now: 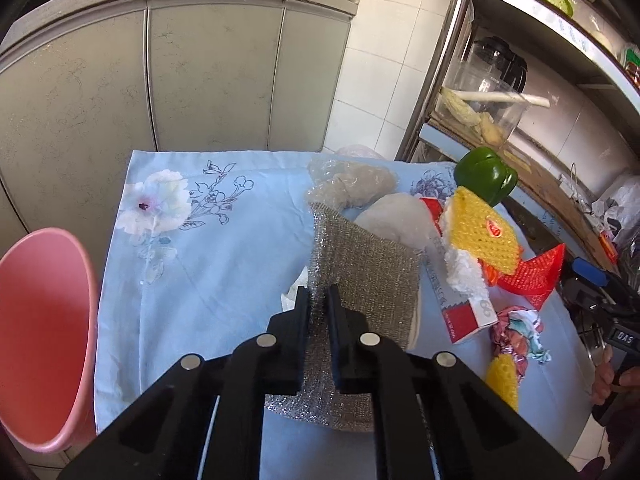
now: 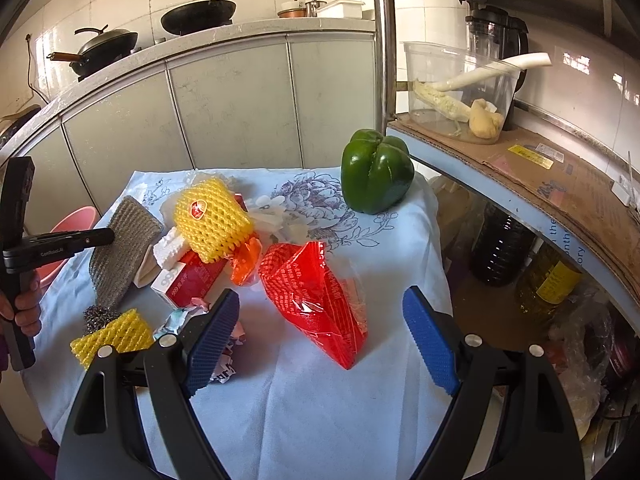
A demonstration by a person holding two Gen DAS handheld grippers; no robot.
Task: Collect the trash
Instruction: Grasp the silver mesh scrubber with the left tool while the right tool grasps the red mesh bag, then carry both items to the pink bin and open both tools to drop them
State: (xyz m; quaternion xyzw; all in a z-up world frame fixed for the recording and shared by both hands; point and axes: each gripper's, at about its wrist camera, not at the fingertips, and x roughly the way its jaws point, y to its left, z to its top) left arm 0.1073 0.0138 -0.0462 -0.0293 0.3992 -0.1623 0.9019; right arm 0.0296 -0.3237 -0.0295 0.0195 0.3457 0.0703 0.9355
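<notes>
My left gripper (image 1: 318,300) is shut on a silver mesh scouring cloth (image 1: 372,268) and holds it up over the blue flowered tablecloth (image 1: 208,256); the cloth also shows in the right wrist view (image 2: 120,248), with the left gripper (image 2: 108,236) on it. My right gripper (image 2: 320,316) is open, its blue pads either side of a red plastic bag (image 2: 316,300). Trash lies in a pile: yellow foam net (image 2: 212,220), red-and-white box (image 2: 188,280), crumpled wrapper (image 2: 180,318), small yellow net (image 2: 112,338).
A pink bin (image 1: 44,336) stands left of the table. A green bell pepper (image 2: 376,170) sits at the table's far right. A metal shelf (image 2: 520,184) with a clear tub and bottles is on the right. Grey cabinets (image 2: 232,108) stand behind.
</notes>
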